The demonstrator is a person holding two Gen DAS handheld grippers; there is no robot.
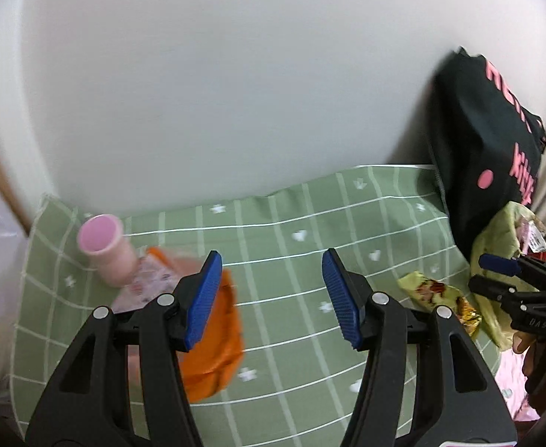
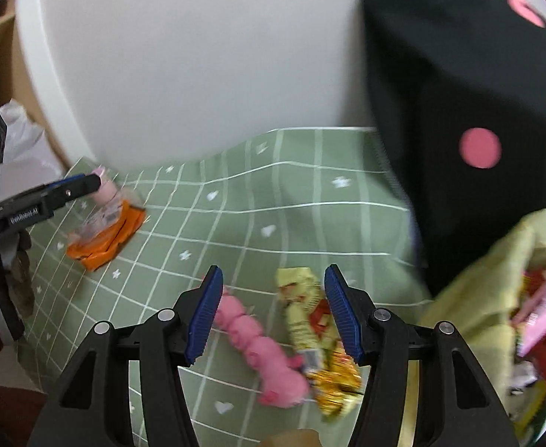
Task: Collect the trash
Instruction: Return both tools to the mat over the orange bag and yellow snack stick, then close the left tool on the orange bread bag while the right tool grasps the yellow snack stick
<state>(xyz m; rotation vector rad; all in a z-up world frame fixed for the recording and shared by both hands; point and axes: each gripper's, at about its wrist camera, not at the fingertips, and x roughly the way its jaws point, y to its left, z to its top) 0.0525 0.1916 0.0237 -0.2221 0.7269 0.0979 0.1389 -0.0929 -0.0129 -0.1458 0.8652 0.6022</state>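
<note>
Green checked cloth [image 1: 302, 246] with white lines covers the surface, and the trash lies scattered on it. At the far left a pink cup [image 1: 103, 251] rests on its side near the cloth's back edge, touching a clear printed wrapper [image 1: 144, 279] that lies on an orange packet [image 1: 217, 335]. The left gripper [image 1: 271, 298] hangs above the cloth just right of that packet, its blue pads standing wide with only cloth between them. Further right, a pink crumpled piece [image 2: 262, 346] and a yellow-green snack wrapper [image 2: 310, 320] lie side by side, touching at their near ends. The right gripper [image 2: 273, 313] hovers over both, jaws wide, pressing on neither. At the right edge a pale green bag [image 2: 470, 298] gapes, already holding red and pink wrappers, in front of a black bag [image 2: 459, 74] with pink lettering.
</note>
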